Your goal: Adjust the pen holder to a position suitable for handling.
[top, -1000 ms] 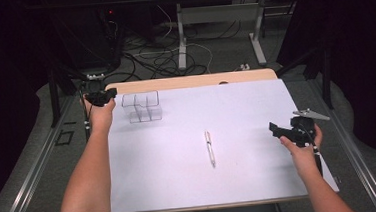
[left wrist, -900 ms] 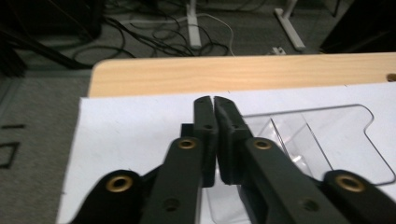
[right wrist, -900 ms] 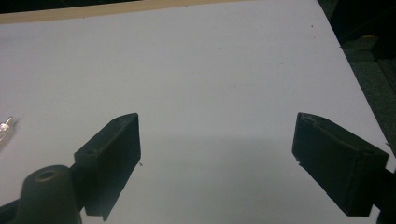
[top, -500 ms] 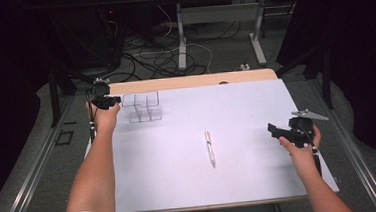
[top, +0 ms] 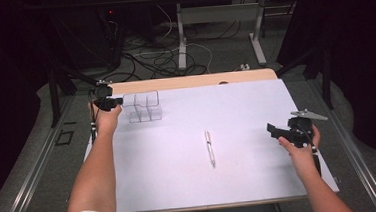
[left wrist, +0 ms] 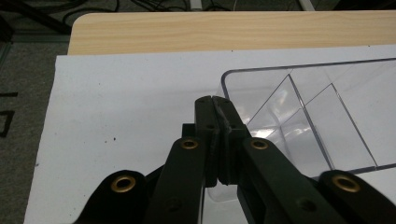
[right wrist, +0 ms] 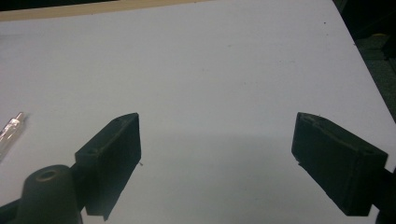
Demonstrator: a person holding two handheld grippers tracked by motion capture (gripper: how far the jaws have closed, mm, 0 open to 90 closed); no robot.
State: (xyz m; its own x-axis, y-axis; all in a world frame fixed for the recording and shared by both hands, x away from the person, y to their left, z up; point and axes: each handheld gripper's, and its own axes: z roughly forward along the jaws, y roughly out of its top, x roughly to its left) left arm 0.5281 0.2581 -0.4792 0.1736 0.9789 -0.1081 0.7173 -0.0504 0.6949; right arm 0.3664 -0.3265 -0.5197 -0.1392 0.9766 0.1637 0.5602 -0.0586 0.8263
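**Left tongs clamp the organiser wall**

Since a second ago my left tongs (left wrist: 215,100) have edged toward the clear organiser (top: 144,107) at the bench's (top: 241,182) far left, clenched on its wall. Mid-bench lies a pen (top: 209,147). Right tongs (right wrist: 217,163) hang released, unmoved.

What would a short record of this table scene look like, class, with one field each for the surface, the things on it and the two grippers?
surface: white sheet over a wooden table
clear organiser: far left of the sheet, see-through, with dividers inside
pen: lying near the middle of the sheet, untouched
left gripper: jaws shut, at the organiser's left wall; whether they pinch it cannot be told
right gripper: jaws open, nothing between them, over bare sheet to the right of the pen
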